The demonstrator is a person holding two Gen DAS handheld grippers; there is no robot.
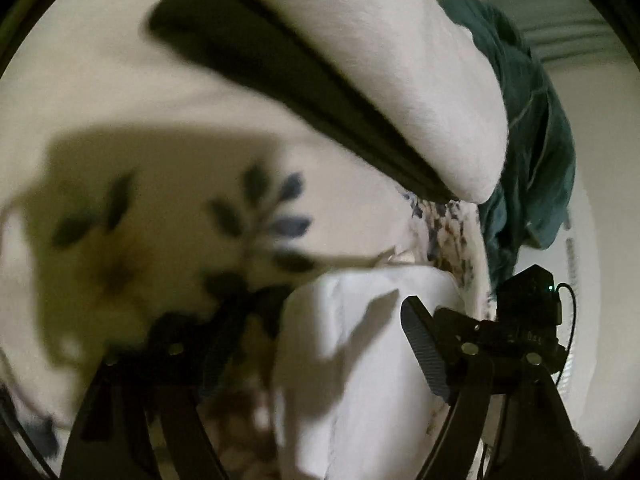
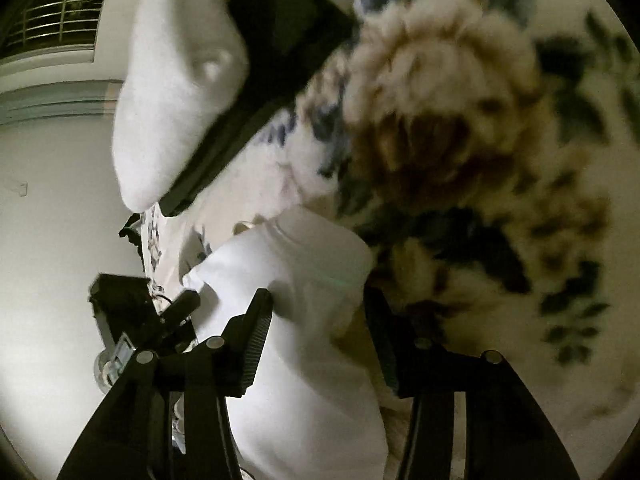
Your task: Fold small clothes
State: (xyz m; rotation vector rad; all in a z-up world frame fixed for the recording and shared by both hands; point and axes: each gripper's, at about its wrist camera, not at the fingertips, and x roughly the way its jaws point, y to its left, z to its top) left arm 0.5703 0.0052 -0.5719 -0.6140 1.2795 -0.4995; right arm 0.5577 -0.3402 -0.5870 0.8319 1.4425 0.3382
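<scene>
Left gripper (image 1: 320, 344): fingers spread apart, white cloth (image 1: 352, 360) lying between them; whether they pinch it, cannot tell. Right gripper (image 2: 316, 340): fingers also apart, the same white cloth (image 2: 304, 320) between them, touching the left finger (image 2: 256, 336). Cloth hangs over a flowered bedspread (image 2: 460, 120). White sock (image 2: 176, 100) with dark band dangles above. Green garment (image 1: 536, 152) at the bedspread's far edge.

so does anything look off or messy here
Mostly no. The white cloth hangs between both grippers' open fingers, over the flowered bedspread. The one untidy thing is a dark green garment lying crumpled in a heap at the bed's far edge, not folded. Both views are blurred, so small flaws could be missed.
</scene>
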